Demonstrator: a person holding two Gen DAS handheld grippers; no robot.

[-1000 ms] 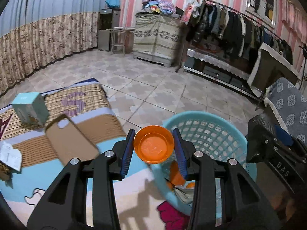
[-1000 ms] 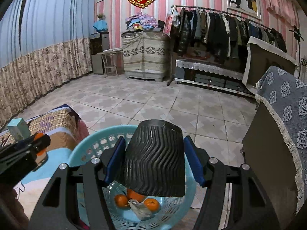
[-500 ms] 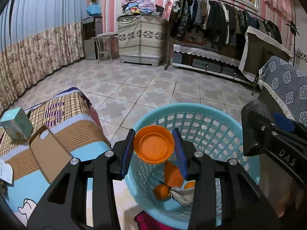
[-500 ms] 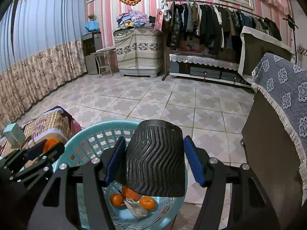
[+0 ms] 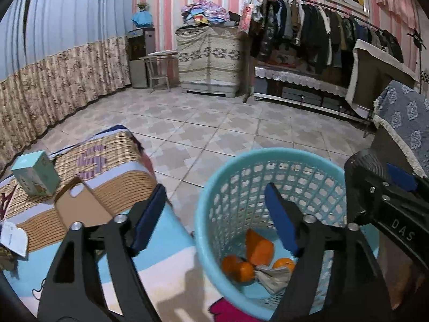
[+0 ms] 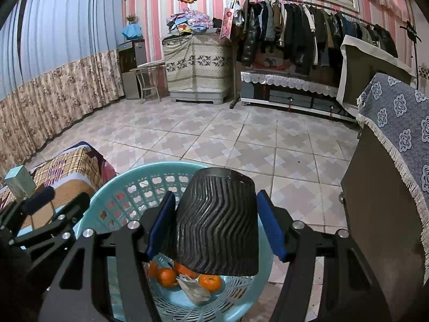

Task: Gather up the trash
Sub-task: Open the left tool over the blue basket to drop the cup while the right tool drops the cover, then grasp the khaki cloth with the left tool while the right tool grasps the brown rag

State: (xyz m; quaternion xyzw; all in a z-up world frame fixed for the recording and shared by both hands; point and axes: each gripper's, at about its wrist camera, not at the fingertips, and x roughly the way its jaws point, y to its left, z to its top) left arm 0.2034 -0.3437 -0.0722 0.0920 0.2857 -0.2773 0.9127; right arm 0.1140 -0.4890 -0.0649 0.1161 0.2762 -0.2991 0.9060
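Blue plastic, the basket (image 5: 214, 214) stands on the floor just right of the bed (image 5: 88, 177), and it is where all the trash goes. At its bottom lie oranges (image 5: 241, 269), an orange bowl (image 5: 258, 247) tipped on its edge and a crumpled paper (image 5: 272, 277).

Your left gripper (image 5: 214, 216) hangs over the near left rim. Its jaws are opening and nothing is between them; through the gap you see only the basket wall and the floor. Its part looks done, so lift it clear toward the bed side, where a box (image 5: 34, 173), a brown case (image 5: 80, 205) and a paper (image 5: 13, 237) lie. Whether these are trash I cannot tell.

Your right gripper (image 6: 215, 225) is about half open and its blue pads press on both sides of the black cup (image 6: 217, 222), which is ribbed and held with its wide mouth toward you. The cup hangs above the near part of the basket, over the oranges.

To do this step well, bring the cup a little farther over the middle of the basket before you let go, because near the rim it may strike the edge and roll out on the tiles. Lower it somewhat, then open the jaws wide in one move. Keep the two grippers apart: they are close here and could knock together.
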